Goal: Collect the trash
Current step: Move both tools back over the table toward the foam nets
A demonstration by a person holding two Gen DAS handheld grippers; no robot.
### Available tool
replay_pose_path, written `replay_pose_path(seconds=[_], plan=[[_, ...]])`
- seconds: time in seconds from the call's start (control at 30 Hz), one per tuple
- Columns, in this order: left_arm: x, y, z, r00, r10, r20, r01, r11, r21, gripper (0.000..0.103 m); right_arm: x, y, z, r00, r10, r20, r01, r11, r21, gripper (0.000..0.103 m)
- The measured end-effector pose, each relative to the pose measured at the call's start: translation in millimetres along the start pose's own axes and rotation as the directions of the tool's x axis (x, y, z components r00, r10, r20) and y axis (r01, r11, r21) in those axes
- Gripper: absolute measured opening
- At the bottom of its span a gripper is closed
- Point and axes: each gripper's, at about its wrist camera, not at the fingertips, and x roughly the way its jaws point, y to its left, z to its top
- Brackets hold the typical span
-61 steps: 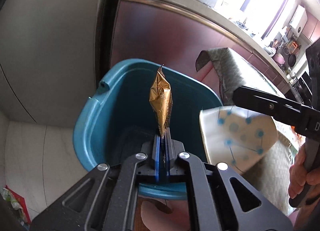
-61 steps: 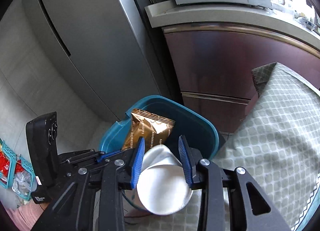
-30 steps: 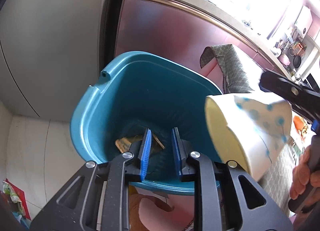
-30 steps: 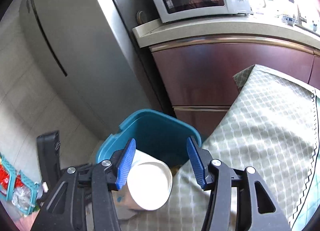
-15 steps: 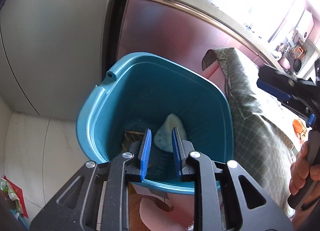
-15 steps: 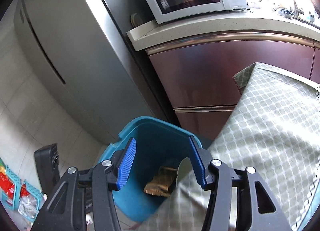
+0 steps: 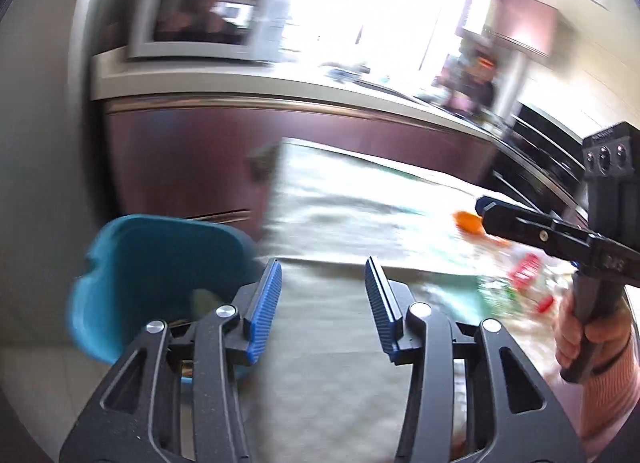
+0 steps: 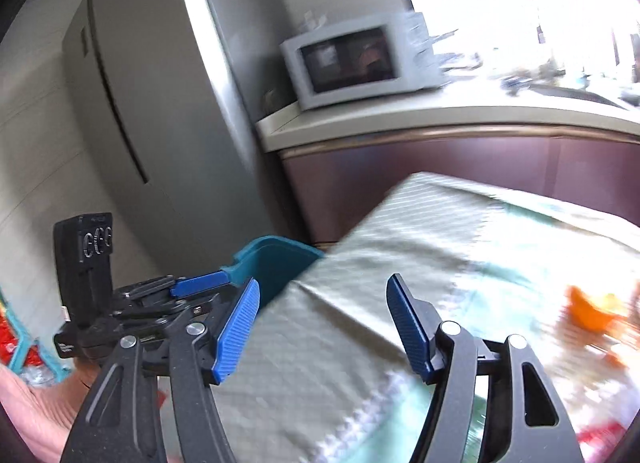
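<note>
Nearest the left wrist camera, the left gripper (image 7: pixel 323 295) hangs over the checked cloth (image 7: pixel 340 375) on the desk with its jaws opening and nothing between the blue pads. The right gripper (image 8: pixel 324 321) hangs over the same cloth's near corner, its jaws also opening and empty. In the left view a hand (image 7: pixel 588 337) grips the right gripper's handle at the right edge. Just left of the desk, below its edge, stands the teal bin (image 7: pixel 160 263); a pale piece of trash shows blurred inside it. Further along the desk lie an orange scrap (image 8: pixel 590 309) and blurred red and green litter (image 7: pixel 520 283), well apart from both grippers. Behind stand the maroon cabinet (image 8: pixel 460 167), a grey microwave (image 8: pixel 352 63) on its top, and the steel fridge (image 8: pixel 160 103) at left
</note>
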Motion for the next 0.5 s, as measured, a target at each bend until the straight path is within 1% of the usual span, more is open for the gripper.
replay_pose_path(seconds=[0.03,0.13,0.27,0.4,0.43,0.5], plan=[[5,-14,0,0.999,-0.034,-0.011,0.034,0.999,0.021,0.044,-14,-8,-6,0.999,-0.036,0.011,0.036,0.999,0.006,0.065],[23,-52,-4,0.994,-0.094,-0.049,0.097,0.993,0.074,0.045,-48,-32,-21,0.989,-0.142,0.033,0.141,0.989,0.042,0.065],[46,-101,-15,0.984,-0.139,-0.112,0.152,0.981,0.118,0.045,-87,-67,-37,0.965,-0.257,0.051,0.251,0.963,0.101,0.065],[65,-139,-25,0.973,-0.162,-0.162,0.185,0.972,0.141,0.045,-111,-101,-47,0.939,-0.338,0.057,0.325,0.931,0.164,0.065],[72,-142,-25,0.972,-0.165,-0.169,0.190,0.971,0.146,0.045,-117,-108,-49,0.933,-0.355,0.060,0.340,0.923,0.179,0.065],[78,-157,-27,0.968,-0.175,-0.180,0.205,0.965,0.163,0.045,-129,-125,-56,0.929,-0.365,0.068,0.345,0.916,0.203,0.065]])
